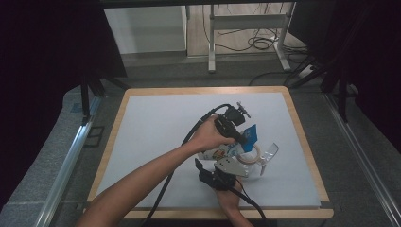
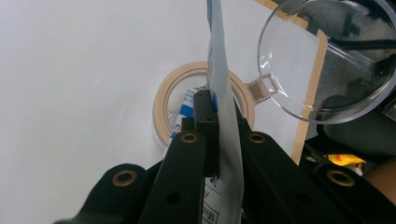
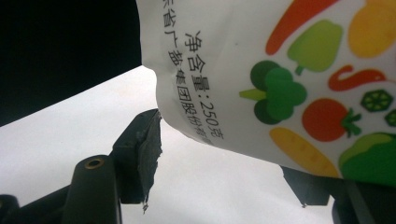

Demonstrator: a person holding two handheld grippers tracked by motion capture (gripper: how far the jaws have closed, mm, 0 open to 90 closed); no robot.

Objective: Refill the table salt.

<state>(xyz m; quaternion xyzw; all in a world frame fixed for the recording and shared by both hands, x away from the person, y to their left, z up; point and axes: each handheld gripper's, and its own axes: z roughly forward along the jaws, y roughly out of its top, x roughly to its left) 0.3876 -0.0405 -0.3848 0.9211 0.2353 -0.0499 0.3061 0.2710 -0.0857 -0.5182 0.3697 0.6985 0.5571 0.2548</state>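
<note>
Two grippers share one printed pouch [image 1: 222, 152] above the white surface [image 1: 156, 142]: the left gripper [image 2: 212, 112] is clamped on its flat blue-and-white top edge, while the right gripper [image 3: 224, 158] has its jaws set wide around the pouch's lower body. Below sit a tape ring [image 2: 163, 105] and a clear measuring cup [image 2: 327, 60]. To pour well, I'd keep the pinch firm and tilt slowly over the cup's mouth.
</note>
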